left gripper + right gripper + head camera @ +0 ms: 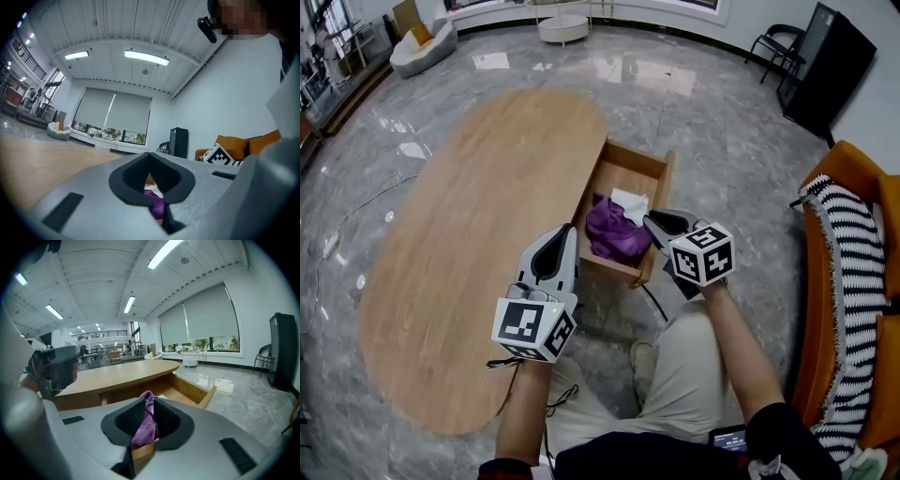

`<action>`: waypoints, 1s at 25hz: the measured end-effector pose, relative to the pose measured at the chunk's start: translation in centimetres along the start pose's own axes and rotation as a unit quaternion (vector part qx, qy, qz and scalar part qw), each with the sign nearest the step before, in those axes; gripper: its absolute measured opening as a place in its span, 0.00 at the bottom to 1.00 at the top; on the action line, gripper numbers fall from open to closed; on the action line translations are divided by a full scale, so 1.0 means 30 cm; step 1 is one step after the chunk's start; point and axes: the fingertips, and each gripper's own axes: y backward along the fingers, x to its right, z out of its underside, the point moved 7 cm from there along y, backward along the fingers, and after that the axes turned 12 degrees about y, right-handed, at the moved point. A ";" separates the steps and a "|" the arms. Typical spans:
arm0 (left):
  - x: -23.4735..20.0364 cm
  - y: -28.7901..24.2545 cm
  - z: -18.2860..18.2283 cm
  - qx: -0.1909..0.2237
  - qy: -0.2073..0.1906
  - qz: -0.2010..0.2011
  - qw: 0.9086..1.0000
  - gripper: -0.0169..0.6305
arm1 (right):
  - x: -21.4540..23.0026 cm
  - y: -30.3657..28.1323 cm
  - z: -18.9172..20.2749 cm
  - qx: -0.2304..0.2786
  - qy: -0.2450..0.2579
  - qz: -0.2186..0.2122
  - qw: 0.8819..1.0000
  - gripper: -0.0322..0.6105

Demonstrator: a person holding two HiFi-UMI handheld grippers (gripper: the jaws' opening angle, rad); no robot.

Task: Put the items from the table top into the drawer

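An open wooden drawer (662, 192) juts from the right side of the oval wooden table (478, 234). Inside it lie a crumpled purple cloth (614, 232) and a white item (630, 201) behind it. My right gripper (649, 221) hovers at the drawer's front right corner, its jaws a narrow slit apart with nothing gripped. In the right gripper view (149, 401) the purple cloth (146, 427) shows through that slit, beyond the drawer front. My left gripper (567, 230) rests level over the table edge beside the drawer, tips together and empty (149, 155). The cloth (156, 201) peeks past it.
An orange sofa (862, 216) with a striped black-and-white cushion (848, 281) stands close on the right. The person's legs (684, 375) are just below the drawer front. A black cabinet (825, 66) and a chair stand far right on the grey marble floor.
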 end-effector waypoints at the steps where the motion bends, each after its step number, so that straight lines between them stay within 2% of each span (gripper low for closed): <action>1: 0.003 0.003 0.000 0.000 0.000 0.001 1.000 0.03 | 0.003 0.012 -0.005 0.004 0.001 0.010 1.000 0.14; 5: 0.012 0.023 -0.005 0.002 -0.001 0.002 1.000 0.03 | 0.014 0.049 -0.020 0.009 0.008 0.051 0.999 0.10; 10: 0.015 0.043 -0.010 0.006 -0.001 0.002 1.000 0.03 | 0.001 0.059 -0.016 0.003 0.009 0.050 0.999 0.08; 25: 0.034 0.133 -0.045 0.011 -0.016 -0.010 1.000 0.03 | -0.165 0.130 -0.161 0.090 0.070 0.059 0.992 0.08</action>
